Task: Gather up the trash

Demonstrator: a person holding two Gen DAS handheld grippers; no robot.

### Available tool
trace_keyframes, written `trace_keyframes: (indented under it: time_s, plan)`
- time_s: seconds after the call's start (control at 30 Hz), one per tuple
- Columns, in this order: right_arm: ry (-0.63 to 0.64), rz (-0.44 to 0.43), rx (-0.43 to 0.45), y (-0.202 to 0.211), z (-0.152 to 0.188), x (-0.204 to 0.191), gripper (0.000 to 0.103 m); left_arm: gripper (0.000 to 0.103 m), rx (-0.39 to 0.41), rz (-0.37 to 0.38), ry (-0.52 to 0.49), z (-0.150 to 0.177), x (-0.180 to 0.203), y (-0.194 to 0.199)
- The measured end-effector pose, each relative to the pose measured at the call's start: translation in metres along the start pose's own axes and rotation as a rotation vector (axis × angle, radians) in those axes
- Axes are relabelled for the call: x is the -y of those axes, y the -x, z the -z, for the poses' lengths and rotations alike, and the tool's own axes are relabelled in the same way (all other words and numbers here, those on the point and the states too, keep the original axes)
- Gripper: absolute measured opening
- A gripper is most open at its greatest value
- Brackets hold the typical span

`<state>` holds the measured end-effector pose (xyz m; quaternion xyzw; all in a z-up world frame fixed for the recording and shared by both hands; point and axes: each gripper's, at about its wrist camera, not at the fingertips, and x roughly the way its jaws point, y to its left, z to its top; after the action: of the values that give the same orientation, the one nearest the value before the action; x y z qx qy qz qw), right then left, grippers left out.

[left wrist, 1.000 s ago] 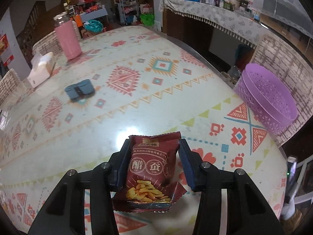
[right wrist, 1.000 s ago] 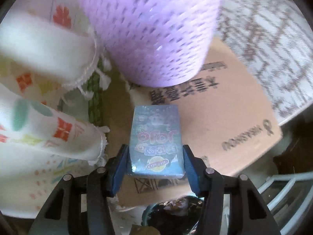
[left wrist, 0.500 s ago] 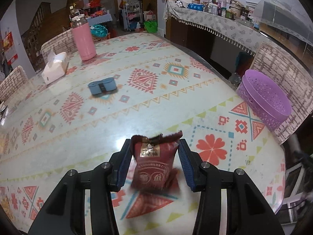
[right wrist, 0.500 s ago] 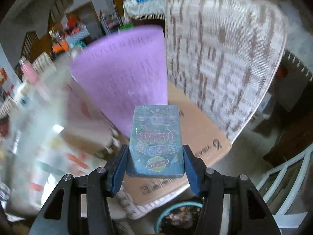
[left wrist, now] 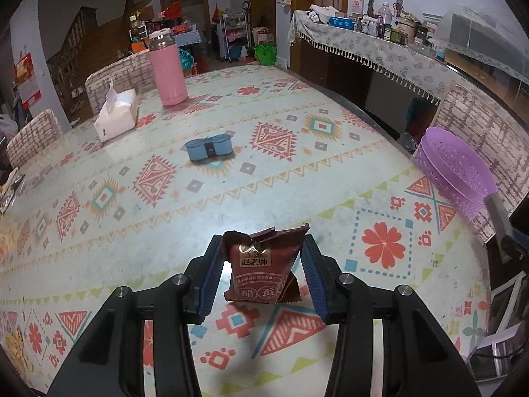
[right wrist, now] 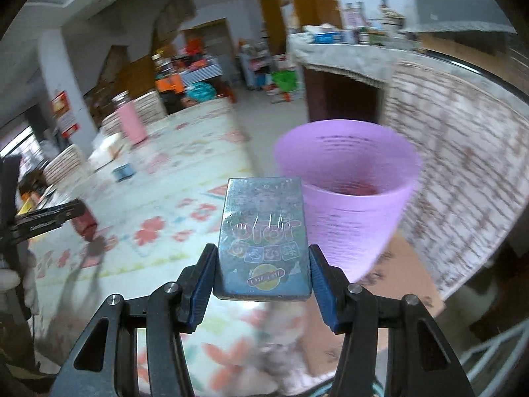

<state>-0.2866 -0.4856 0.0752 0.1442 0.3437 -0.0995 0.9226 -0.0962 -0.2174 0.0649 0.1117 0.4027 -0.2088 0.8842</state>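
A dark red snack packet (left wrist: 263,269) hangs just above the patterned tablecloth (left wrist: 297,172), and my left gripper (left wrist: 263,248) is shut on its upper part. A purple perforated basket (left wrist: 456,168) stands off the table's right edge. In the right wrist view my right gripper (right wrist: 264,254) is shut on a shiny blue flat packet (right wrist: 264,231), held up near the basket (right wrist: 347,178), whose open mouth faces me. That view is blurred. At its left edge the left gripper (right wrist: 49,221) shows with the red packet (right wrist: 84,223).
On the table stand a pink flask (left wrist: 167,69), a white tissue pack (left wrist: 115,115) and a small blue case (left wrist: 208,147). Woven chair backs (left wrist: 479,122) ring the table. A cardboard box (right wrist: 400,281) lies under the basket. A cluttered sideboard (left wrist: 380,43) runs behind.
My left gripper has lifted the red packet off the cloth and drawn back. My right gripper has risen with the blue packet from below the table edge to the basket's rim.
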Motion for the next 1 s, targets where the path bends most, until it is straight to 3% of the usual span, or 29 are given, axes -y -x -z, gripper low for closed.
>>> trace_keyframes:
  time_s: [0.17,0.43,0.53,1.0]
  plan:
    - [0.049,-0.1,-0.038,-0.029,0.001,-0.042,0.059,0.046,-0.024,0.013,0.026,0.003,-0.008,-0.008]
    - [0.111,-0.191,-0.073,-0.054,0.005,-0.084,0.059,0.059,-0.061,0.01,0.045,0.006,-0.014,-0.022]
    - [0.111,-0.21,-0.085,-0.06,0.006,-0.09,0.059,0.064,-0.086,0.025,0.052,0.008,-0.017,-0.031]
    - [0.094,-0.25,-0.109,-0.074,0.01,-0.088,0.059,0.064,-0.142,0.02,0.048,0.001,-0.011,-0.062]
